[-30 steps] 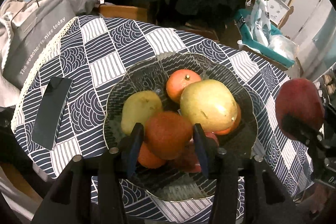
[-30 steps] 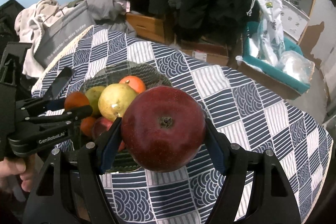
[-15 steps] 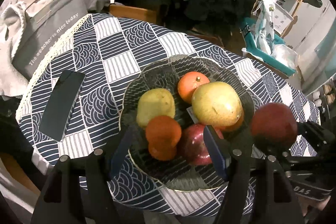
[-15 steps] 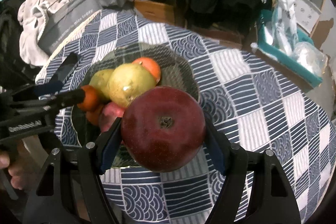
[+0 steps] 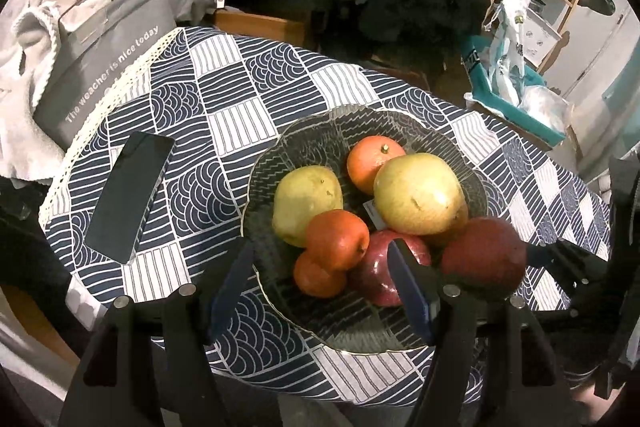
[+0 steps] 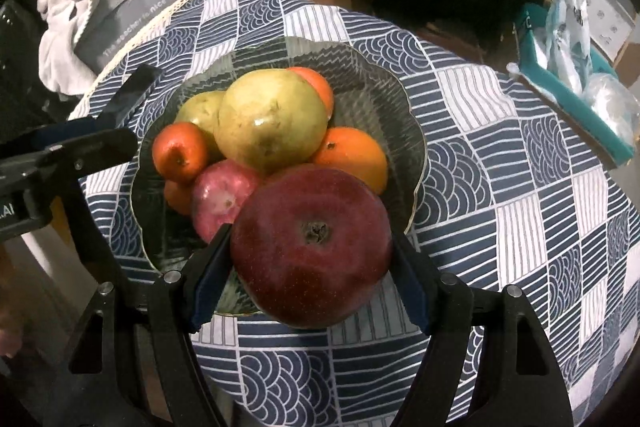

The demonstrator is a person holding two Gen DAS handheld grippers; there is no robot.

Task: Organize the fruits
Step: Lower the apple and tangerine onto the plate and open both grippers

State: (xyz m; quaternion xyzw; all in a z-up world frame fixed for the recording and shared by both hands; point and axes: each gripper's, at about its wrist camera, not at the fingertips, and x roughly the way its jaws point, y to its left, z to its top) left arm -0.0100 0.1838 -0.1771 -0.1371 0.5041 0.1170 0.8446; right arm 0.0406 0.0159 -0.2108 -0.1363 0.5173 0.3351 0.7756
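Note:
A glass fruit bowl (image 5: 404, 125) (image 6: 384, 95) on the patterned table holds two yellow-green pears (image 5: 416, 193) (image 6: 272, 123), several oranges (image 5: 336, 239) (image 6: 180, 151) and a red apple (image 5: 378, 267) (image 6: 222, 195). My right gripper (image 6: 310, 277) is shut on a big dark red apple (image 6: 312, 247), held over the bowl's near rim; it also shows in the left wrist view (image 5: 484, 259). My left gripper (image 5: 320, 291) is open and empty, just short of the bowl's near edge.
A black phone (image 5: 128, 195) lies on the table left of the bowl. A grey bag (image 5: 104, 63) and clothes sit beyond the table's left edge. A teal bin with plastic bags (image 5: 516, 83) stands at the right.
My left gripper let go of an orange onto the pile, opened and drew back. My right gripper carried the dark red apple in over the bowl.

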